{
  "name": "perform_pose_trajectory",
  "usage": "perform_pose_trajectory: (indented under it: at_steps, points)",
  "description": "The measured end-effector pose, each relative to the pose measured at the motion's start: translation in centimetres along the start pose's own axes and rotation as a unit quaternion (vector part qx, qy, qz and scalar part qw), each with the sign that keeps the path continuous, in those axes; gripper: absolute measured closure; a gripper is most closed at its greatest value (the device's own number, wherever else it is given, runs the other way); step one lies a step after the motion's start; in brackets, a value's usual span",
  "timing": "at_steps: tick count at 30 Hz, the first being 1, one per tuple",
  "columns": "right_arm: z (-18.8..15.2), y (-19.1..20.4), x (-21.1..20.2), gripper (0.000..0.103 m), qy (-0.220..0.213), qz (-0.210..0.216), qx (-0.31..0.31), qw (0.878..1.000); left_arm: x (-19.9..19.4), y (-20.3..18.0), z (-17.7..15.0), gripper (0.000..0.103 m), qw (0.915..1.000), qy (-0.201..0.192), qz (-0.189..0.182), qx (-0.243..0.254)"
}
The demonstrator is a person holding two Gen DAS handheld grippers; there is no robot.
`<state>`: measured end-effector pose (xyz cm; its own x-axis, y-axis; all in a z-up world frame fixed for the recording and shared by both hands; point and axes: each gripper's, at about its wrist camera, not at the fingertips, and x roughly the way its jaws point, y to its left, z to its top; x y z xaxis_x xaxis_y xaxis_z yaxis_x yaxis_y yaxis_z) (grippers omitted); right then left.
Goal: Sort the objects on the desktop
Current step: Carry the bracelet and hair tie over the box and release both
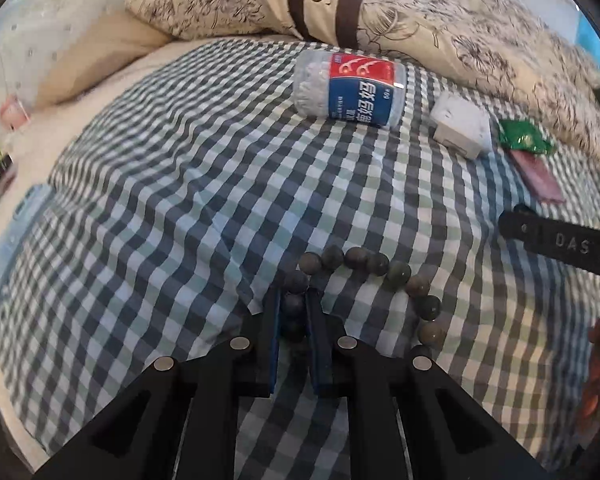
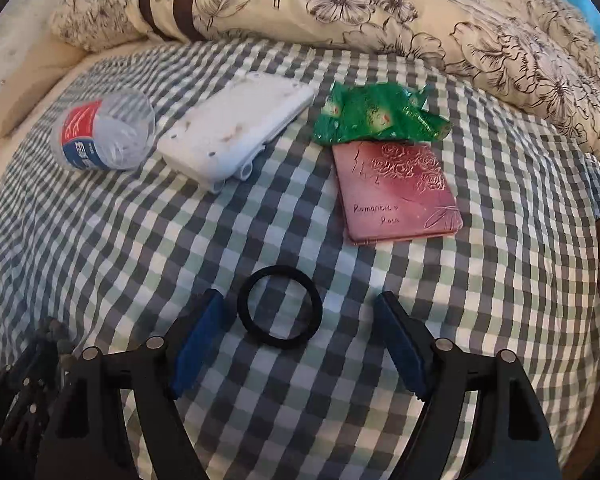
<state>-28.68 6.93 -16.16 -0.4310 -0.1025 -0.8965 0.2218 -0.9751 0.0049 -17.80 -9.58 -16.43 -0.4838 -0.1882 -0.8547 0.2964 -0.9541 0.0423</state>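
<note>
**Me:** While my left tongs [image 1: 293, 300] sit pinched on the near-left run of the bead bracelet [image 1: 364, 280], my right tongs [image 2: 300, 320] are spread wide with nothing in them.

**Partner:** Which way does the next thing lie from the right pair?

**Me:** The black hair tie [image 2: 280, 307] lies flat on the checked bedsheet [image 2: 140, 240], between the two fingers but off toward the left one, almost touching that pad [image 2: 198, 340]. It is a plain ring, so it has no long axis to line up with. My guess is that a small shift left would center it before closing.

**Partner:** And the bracelet?

**Me:** It curves away from the left tongs and round to the right, resting on the sheet. The right tongs' finger shows at the far right of the left view, so the two tools are close together.

**Partner:** Count the rest.

**Me:** One floss-pick jar [image 2: 104, 136] on its side, far left. One white plastic case [image 2: 236, 136] just beside it. One crumpled green wrapper [image 2: 376, 116], its edge overlapping one pink notebook [image 2: 400, 192]. One bracelet, one hair tie. All four far things are well ahead of the right tongs and nearer to it than to the left. A floral quilt [image 2: 420, 12] is heaped behind them.
</note>
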Motion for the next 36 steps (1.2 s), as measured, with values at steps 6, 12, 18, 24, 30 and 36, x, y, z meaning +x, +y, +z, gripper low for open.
perform_pose_trajectory:
  at_steps: [6,12,18,24,30,36]
  points:
    - [-1.2,-3.2,-4.1,0.1,-0.006,0.048,0.045,0.998,-0.7,-0.1,0.6,0.091,0.9997,0.0,-0.025,0.003]
    - [-5.3,-5.4,-12.5,0.1,-0.044,0.06,0.033,0.997,-5.1,-3.0,1.6,0.091,0.9958,-0.037,-0.083,0.011]
    - [-9.6,-6.8,-18.0,0.1,-0.07,0.068,0.057,0.994,-11.6,-6.4,0.4,0.091,0.9851,-0.08,-0.143,0.052]
    - [-13.7,-7.7,-21.7,0.1,-0.105,0.08,0.082,0.988,-18.6,-7.8,-2.1,0.092,0.9723,-0.118,-0.176,0.098]
    - [-16.6,-9.2,-23.9,0.1,-0.116,0.097,0.104,0.983,-23.3,-9.3,-3.3,0.091,0.9656,-0.143,-0.179,0.123]
    - [-17.1,-12.1,-27.6,0.1,-0.146,0.084,0.115,0.979,-26.8,-13.5,-3.6,0.091,0.958,-0.156,-0.186,0.153]
